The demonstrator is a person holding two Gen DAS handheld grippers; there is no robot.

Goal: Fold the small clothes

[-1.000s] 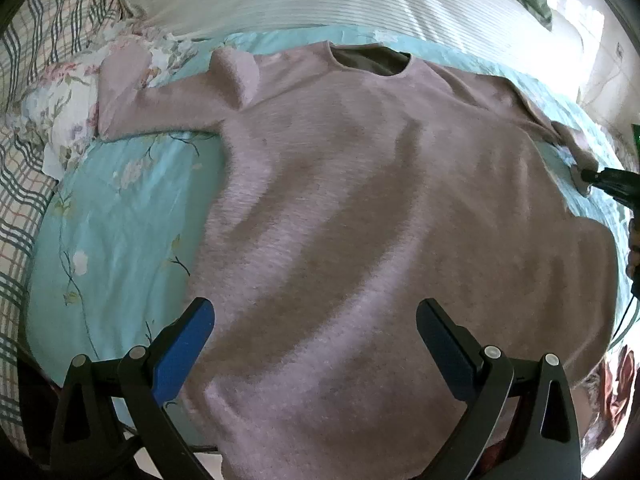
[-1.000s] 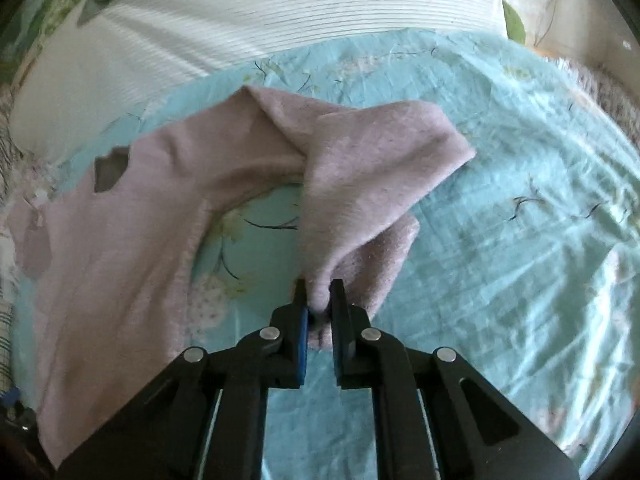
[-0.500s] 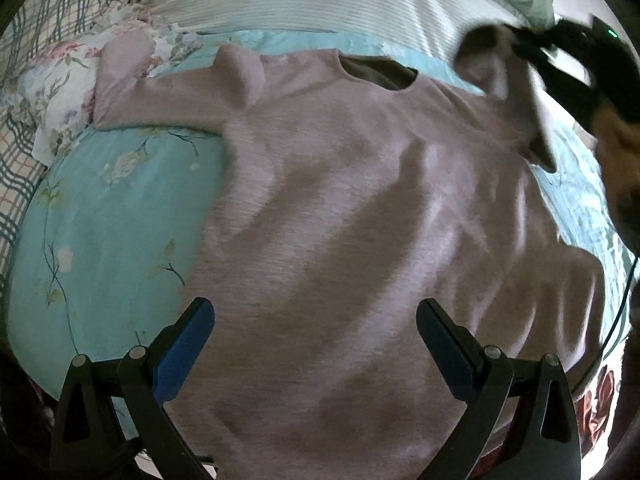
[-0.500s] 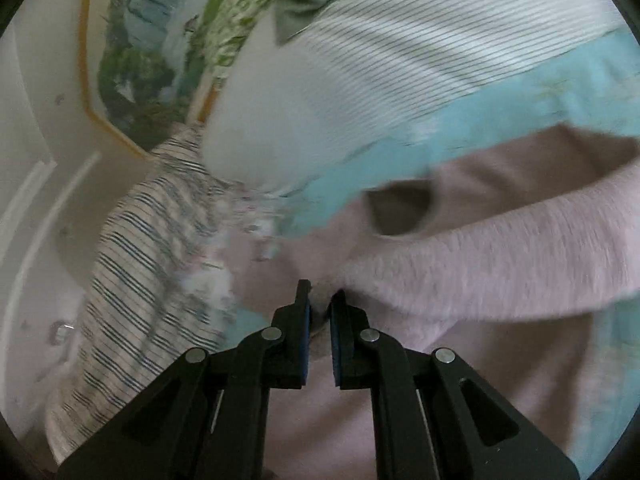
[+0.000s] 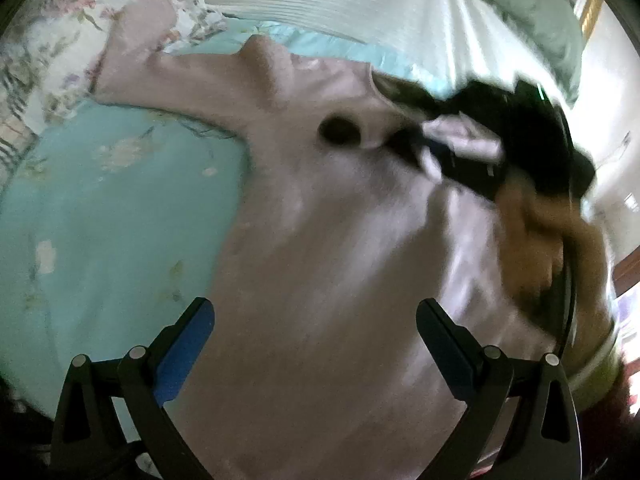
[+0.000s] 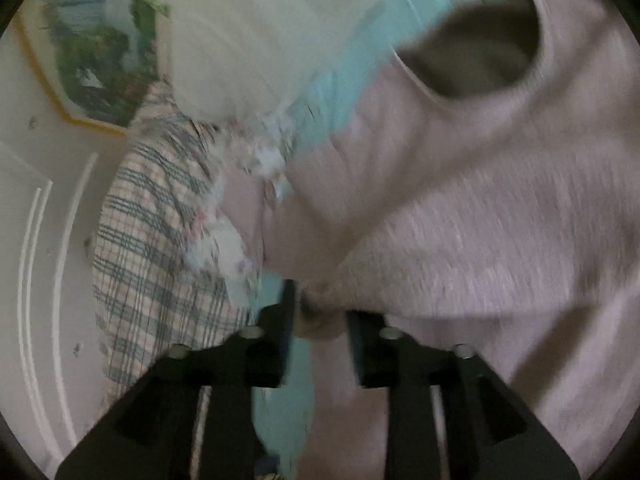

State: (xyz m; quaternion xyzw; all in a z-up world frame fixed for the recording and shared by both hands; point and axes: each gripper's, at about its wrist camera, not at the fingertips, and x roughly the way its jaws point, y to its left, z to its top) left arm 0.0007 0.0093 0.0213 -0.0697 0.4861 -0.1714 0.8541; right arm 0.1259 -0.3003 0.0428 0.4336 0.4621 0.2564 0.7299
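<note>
— Sweater (image 5: 320, 240) first: where does it lie?
— Flat on the turquoise floral sheet (image 5: 100, 208), front up, neck opening (image 6: 476, 60) toward the far striped pillow (image 5: 328, 4). Its left sleeve (image 5: 132, 68) reaches out to the far left, onto a floral cloth (image 5: 48, 48).
— And the other sleeve?
— Folded across the chest. Its cuff (image 6: 320, 312) sits between the fingers of the right gripper (image 6: 320, 320), whose jaws have just been opening; the pads stand apart from the cloth, as far as the blur shows.
— The left gripper (image 5: 316, 344)?
— Spread wide over the near hem, nothing between its blue pads (image 5: 184, 348).
— Anything else?
— A hand (image 5: 536, 240) on the right tool, blurred, and a plaid blanket (image 6: 152, 240) at the left beside a framed picture (image 6: 96, 48).
</note>
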